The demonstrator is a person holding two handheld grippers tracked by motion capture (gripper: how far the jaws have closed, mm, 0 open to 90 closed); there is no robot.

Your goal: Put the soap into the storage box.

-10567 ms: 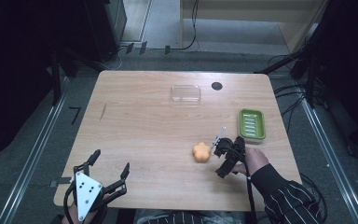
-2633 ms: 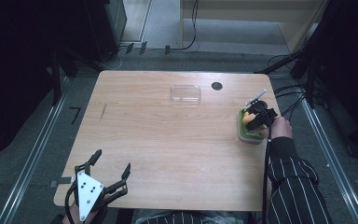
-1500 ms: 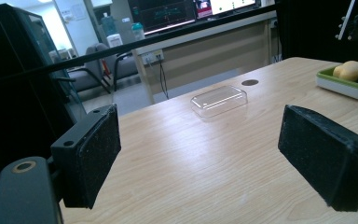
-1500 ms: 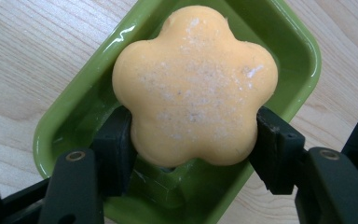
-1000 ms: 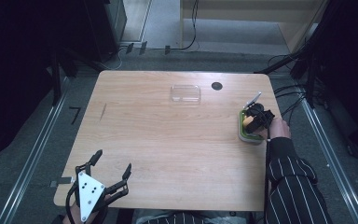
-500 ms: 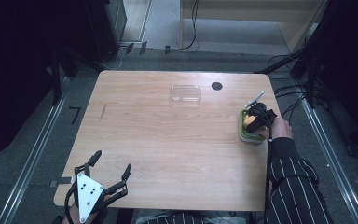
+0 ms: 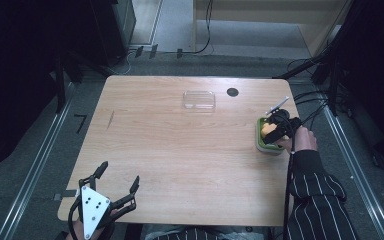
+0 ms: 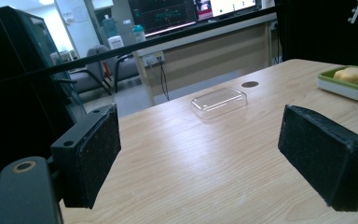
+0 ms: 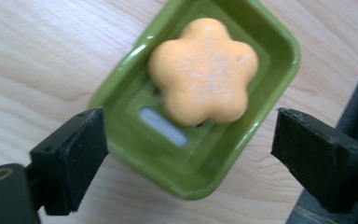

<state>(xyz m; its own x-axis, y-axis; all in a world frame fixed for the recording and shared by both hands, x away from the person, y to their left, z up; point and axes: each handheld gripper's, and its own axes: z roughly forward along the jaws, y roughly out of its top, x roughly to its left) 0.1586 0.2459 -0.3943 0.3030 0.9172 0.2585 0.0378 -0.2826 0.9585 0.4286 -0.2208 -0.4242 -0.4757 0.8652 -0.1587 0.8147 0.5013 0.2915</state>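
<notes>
An orange flower-shaped soap point(image 9: 204, 70) lies in a green soap dish point(image 9: 121, 105) at the table's right edge. The same soap point(image 7: 267, 130) and dish point(image 7: 263, 145) appear in the high view, and low at the right of the left gripper view sit the soap point(image 8: 353, 75) and dish point(image 8: 342, 87). My right gripper point(image 7: 278, 131) hovers over the dish, open, jaws wide on either side of it with nothing between them point(image 9: 186, 163). My left gripper point(image 7: 119, 186) rests at the table's front left corner, open and empty point(image 8: 205, 158).
A clear plastic lid point(image 7: 199, 100) lies at the back middle of the table, also clear plastic lid point(image 8: 219, 102). A small dark round hole point(image 7: 232, 92) is beside it. Cables point(image 7: 315, 100) trail off the table's right side.
The right gripper carried the soap from the table's middle to the green dish and has now let go of it; the jaws stand apart above the dish. The left gripper has stayed put.
</notes>
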